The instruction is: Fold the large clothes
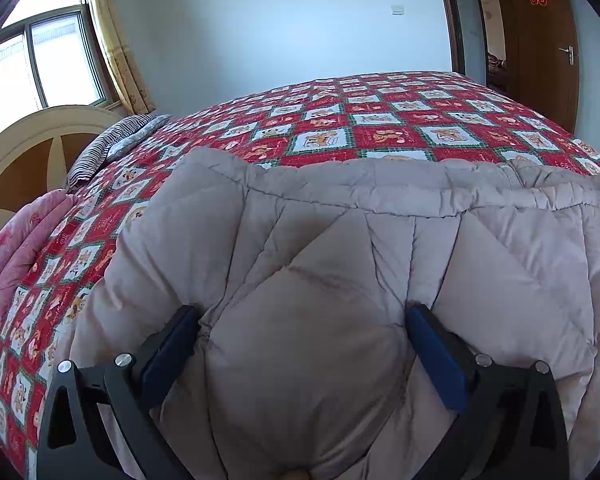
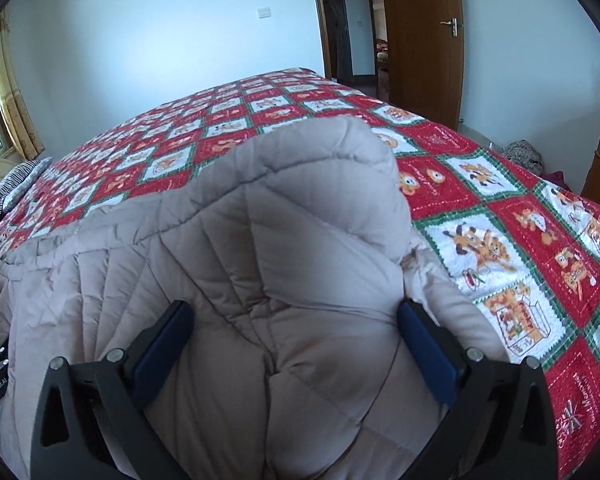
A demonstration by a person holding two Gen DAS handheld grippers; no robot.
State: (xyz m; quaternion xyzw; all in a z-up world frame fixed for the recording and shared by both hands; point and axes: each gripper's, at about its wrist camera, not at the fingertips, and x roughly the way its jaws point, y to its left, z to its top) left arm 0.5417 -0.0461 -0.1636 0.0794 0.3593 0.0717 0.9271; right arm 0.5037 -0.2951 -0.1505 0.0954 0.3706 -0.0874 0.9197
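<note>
Left wrist view shows the left gripper [image 1: 302,316], its blue-padded jaws spread wide, pressed around a thick bulge of the beige quilted padded coat [image 1: 380,240] that lies on the bed's red, white and green patchwork cartoon bedspread [image 1: 340,128]. Right wrist view shows the right gripper [image 2: 296,312] likewise wide apart, bracketing a puffed fold of the coat [image 2: 300,208] near the bedspread's [image 2: 500,208] right side. A striped pillow [image 1: 112,144] and pink quilt [image 1: 16,248] lie by the headboard.
</note>
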